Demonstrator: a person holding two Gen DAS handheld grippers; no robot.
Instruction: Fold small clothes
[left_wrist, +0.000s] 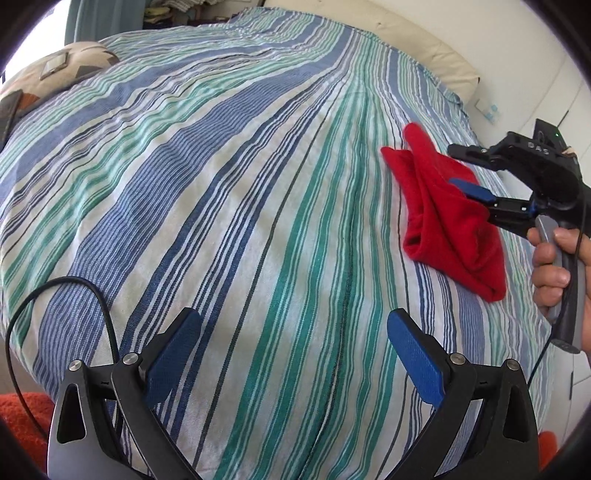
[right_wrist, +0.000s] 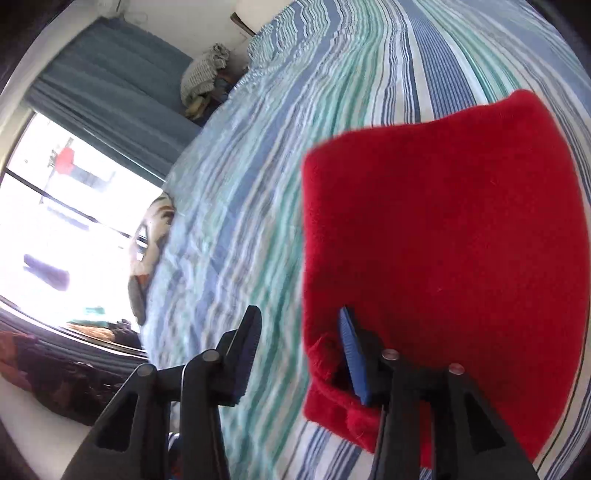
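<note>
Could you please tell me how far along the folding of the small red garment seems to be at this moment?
Done: the red garment already lies doubled over on the striped bedspread. In hand: the right gripper is open, one finger tucked into the cloth's edge, the other clear of it. The left gripper hangs open over bare bedspread, holding nothing. Left: any final fold or tidying; no other clothes waiting are visible on the bed.

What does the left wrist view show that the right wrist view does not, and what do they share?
Only the left wrist view shows the left gripper, open over bare bedspread, the hand holding the right gripper's handle, and a black cable. Only the right wrist view shows the window, the blue curtain and a heap of clothes. Both show the striped bedspread, the red garment lying on it, the patterned pillow, and the right gripper, open with one finger against the garment.
</note>
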